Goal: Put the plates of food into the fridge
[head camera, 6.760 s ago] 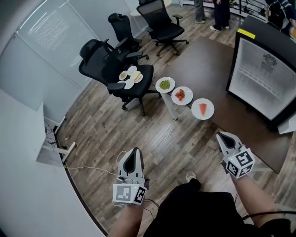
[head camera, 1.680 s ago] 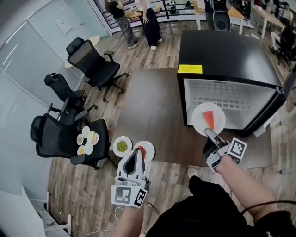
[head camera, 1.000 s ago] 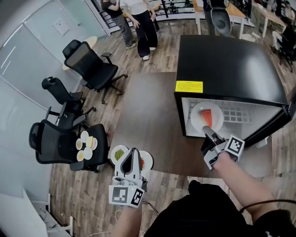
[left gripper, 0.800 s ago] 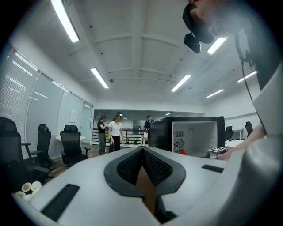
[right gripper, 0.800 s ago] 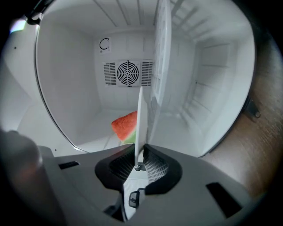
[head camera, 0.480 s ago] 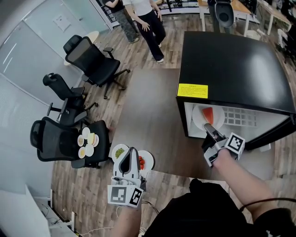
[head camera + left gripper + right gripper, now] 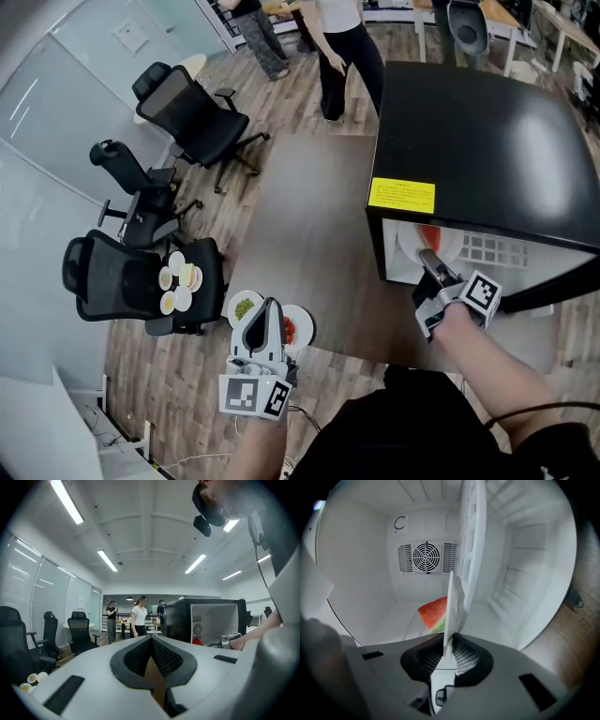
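Observation:
My right gripper [image 7: 430,263] is shut on the rim of a white plate [image 7: 421,246] that carries a watermelon slice [image 7: 433,613]. Plate and jaws reach into the open black fridge [image 7: 487,131], whose top hides half the plate. In the right gripper view the plate [image 7: 451,606] stands edge-on between the pads, over the white fridge floor. My left gripper [image 7: 268,311] is shut and holds nothing, low over the table's near edge. Beside it lie a plate of green food [image 7: 244,306] and a plate of strawberries [image 7: 298,326], the second partly hidden.
A wire shelf [image 7: 471,550] and a fan grille [image 7: 426,557] show inside the fridge. The brown table [image 7: 309,225] runs along the fridge's left. Black office chairs stand at left, one [image 7: 141,291] carrying several small dishes. Two people [image 7: 342,37] stand beyond the table.
My right gripper has carried the watermelon plate further into the fridge, so the fridge top now covers more of it. The left gripper has stayed in place.

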A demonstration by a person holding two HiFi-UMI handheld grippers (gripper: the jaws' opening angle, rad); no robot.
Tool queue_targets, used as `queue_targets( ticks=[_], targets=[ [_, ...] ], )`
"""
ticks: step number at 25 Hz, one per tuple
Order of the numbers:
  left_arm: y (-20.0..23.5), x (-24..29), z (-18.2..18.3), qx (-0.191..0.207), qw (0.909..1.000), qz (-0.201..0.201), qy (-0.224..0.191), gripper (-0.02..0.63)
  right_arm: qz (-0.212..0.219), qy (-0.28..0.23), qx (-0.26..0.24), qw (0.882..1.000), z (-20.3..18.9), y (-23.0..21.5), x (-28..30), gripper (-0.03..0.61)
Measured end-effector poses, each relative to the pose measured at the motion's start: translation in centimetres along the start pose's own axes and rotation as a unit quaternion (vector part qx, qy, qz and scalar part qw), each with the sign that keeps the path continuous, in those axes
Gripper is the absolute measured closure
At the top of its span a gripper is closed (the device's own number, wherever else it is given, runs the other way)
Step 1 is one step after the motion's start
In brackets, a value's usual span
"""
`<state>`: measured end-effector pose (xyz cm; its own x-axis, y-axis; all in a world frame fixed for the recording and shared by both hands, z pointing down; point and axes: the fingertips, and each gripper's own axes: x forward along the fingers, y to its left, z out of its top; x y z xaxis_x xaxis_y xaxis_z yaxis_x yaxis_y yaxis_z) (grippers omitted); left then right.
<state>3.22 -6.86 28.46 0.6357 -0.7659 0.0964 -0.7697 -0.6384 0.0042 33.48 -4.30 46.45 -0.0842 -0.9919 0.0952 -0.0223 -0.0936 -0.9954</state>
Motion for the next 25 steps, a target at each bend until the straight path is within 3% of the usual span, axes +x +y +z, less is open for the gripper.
queue_targets(
  ticks=[4, 9, 14, 25],
  targets=[
    [0.2, 0.5, -0.3, -0.001, 1.0, 0.003, 0.002, 0.607, 0.006, -0.012, 0.012, 1.0, -0.1, 0.2, 0.0, 0.529],
    [0.2, 1.1, -0.8, -0.002, 1.0, 0.004, 0.009, 0.607, -0.008, -0.002, -0.038, 0.999, -0.3, 0.5, 0.2, 0.528],
    [0.0, 1.7, -0.9, 0.0, 0.9999, 0.004, 0.012, 0.607, -0.017, 0.018, -0.058, 0.998, -0.9, 0.9, 0.1, 0.449],
    [-0.3, 2.5, -0.7, 0.008, 0.9999, 0.008, 0.012, 0.607, 0.006, 0.048, -0.063, 0.997, -2.2, 0.9, 0.5, 0.423]
  ],
)
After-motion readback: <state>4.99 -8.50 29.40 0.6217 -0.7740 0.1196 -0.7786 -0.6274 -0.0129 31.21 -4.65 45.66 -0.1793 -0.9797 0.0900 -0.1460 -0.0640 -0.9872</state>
